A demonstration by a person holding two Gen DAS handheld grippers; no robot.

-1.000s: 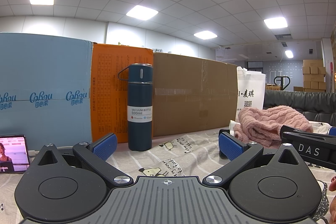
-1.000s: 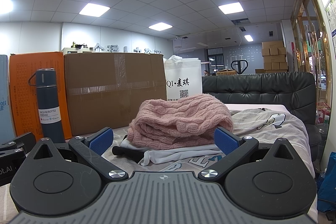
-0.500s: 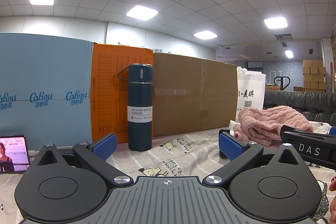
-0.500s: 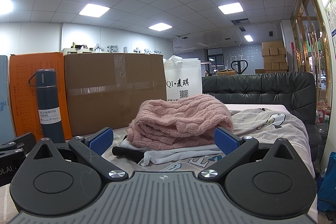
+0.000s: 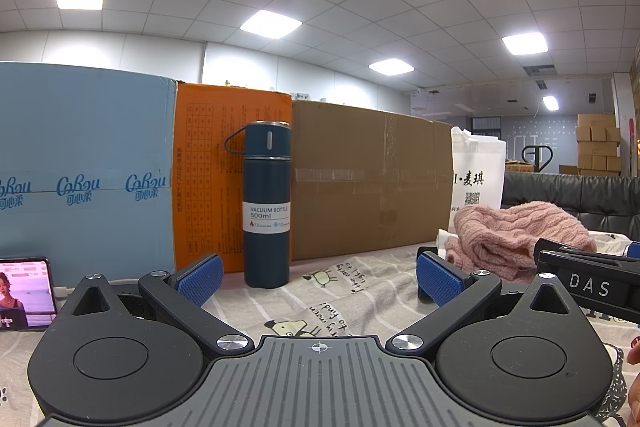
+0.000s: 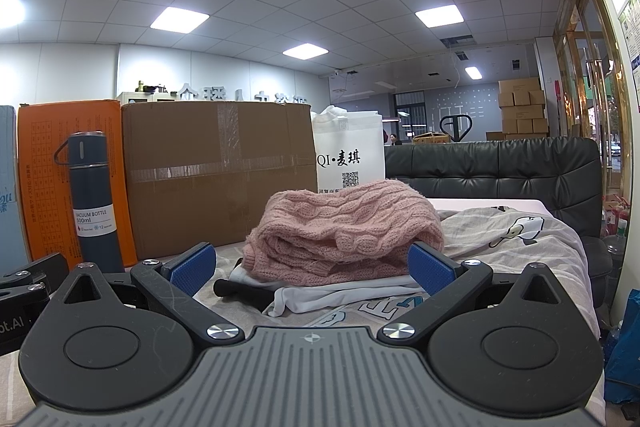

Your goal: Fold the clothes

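Observation:
A pink knitted sweater (image 6: 344,227) lies folded in a heap on a white garment (image 6: 320,293) on the printed bed sheet (image 6: 500,231). My right gripper (image 6: 310,267) rests low in front of that pile, open, with nothing between its blue pads (image 6: 430,267). In the left wrist view the same pink sweater (image 5: 516,235) sits to the right. My left gripper (image 5: 318,277) is open over the sheet (image 5: 344,291), empty, facing a dark blue vacuum bottle (image 5: 267,203). The right gripper's black body (image 5: 588,283) shows at that view's right edge.
Blue (image 5: 80,163), orange (image 5: 216,171) and brown cardboard boxes (image 5: 368,179) stand in a row behind the bottle. A white bag (image 6: 348,155) stands behind the sweater, a black headboard (image 6: 500,171) to the right. A lit phone (image 5: 24,291) leans at far left. A black object (image 6: 240,291) lies by the white garment.

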